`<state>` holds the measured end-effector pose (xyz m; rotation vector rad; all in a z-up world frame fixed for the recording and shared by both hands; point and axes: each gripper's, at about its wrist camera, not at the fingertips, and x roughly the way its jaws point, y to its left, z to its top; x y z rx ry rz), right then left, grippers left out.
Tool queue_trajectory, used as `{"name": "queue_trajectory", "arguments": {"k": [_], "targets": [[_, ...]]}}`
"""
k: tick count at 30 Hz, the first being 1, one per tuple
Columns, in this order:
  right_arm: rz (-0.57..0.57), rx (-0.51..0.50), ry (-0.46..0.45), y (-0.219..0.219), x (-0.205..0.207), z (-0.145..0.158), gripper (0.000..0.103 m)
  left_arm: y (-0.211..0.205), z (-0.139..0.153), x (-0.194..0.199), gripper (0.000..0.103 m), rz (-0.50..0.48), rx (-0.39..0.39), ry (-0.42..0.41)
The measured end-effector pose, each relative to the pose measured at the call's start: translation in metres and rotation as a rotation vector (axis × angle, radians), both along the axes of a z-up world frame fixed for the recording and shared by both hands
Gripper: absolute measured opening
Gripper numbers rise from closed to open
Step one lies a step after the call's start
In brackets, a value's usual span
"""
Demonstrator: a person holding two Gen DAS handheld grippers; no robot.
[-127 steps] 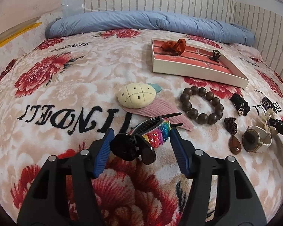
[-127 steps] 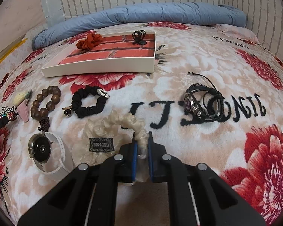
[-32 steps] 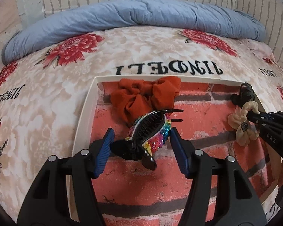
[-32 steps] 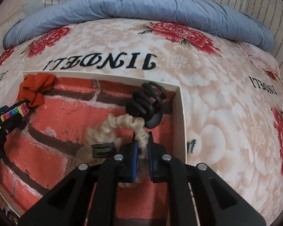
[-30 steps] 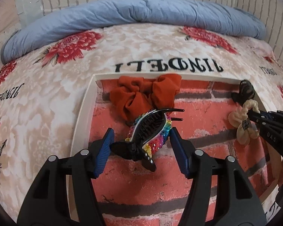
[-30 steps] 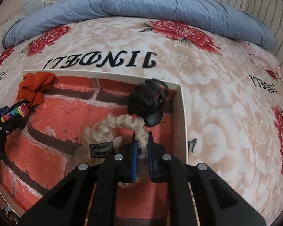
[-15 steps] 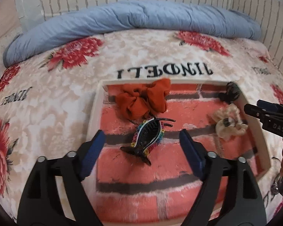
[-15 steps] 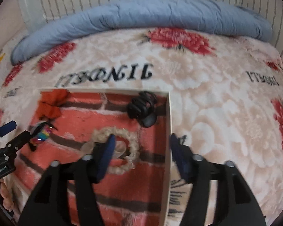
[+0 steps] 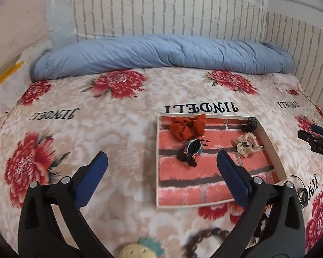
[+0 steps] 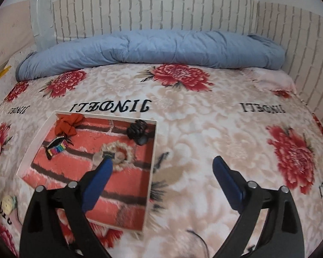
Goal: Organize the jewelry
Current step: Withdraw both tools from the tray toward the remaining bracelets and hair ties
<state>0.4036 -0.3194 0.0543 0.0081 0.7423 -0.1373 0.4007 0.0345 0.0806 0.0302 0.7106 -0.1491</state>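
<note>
With both drops done, the left gripper (image 9: pixel 161 167) and right gripper (image 10: pixel 162 168) were opening, empty, above the tray (image 9: pixel 157 150); another fetch looked due.

Both wrist views look obliquely down from above the bed, sharing the tray (image 9: pixel 269 142) (image 10: pixel 154 150).

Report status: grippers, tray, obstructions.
Left gripper and right gripper opening, nothing between fingers. Rainbow clip and cream scrunchie lie in tray. Nothing in the way.
</note>
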Motion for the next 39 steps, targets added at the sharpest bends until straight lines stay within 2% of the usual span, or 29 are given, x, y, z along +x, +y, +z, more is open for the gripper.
{"name": "queue_trajectory", "arguments": {"k": [9, 12, 20, 25, 32, 39], "targets": [[-0.109, 0.03, 0.006, -0.017, -0.053, 0.002, 0.098, 0.024, 0.004, -0.057, 0.098, 0.017, 0.008, -0.029], [-0.092, 0.054, -0.01, -0.013, -0.072, 0.001, 0.099, 0.028, -0.002, -0.076, 0.098, 0.02, 0.027, -0.034], [-0.062, 0.026, -0.023, -0.003, -0.102, -0.004, 0.098, 0.029, -0.023, -0.114, 0.098, 0.017, 0.037, -0.013], [-0.061, 0.033, -0.009, -0.008, -0.114, -0.013, 0.098, 0.018, -0.035, -0.132, 0.098, 0.007, 0.007, 0.02], [-0.057, 0.029, -0.007, -0.023, -0.136, -0.033, 0.098, -0.014, -0.055, -0.158, 0.098, -0.017, 0.02, 0.043], [-0.047, 0.003, -0.012, -0.033, -0.153, -0.063, 0.098, -0.043, -0.087, -0.174, 0.098, -0.021, -0.008, 0.076]]}}
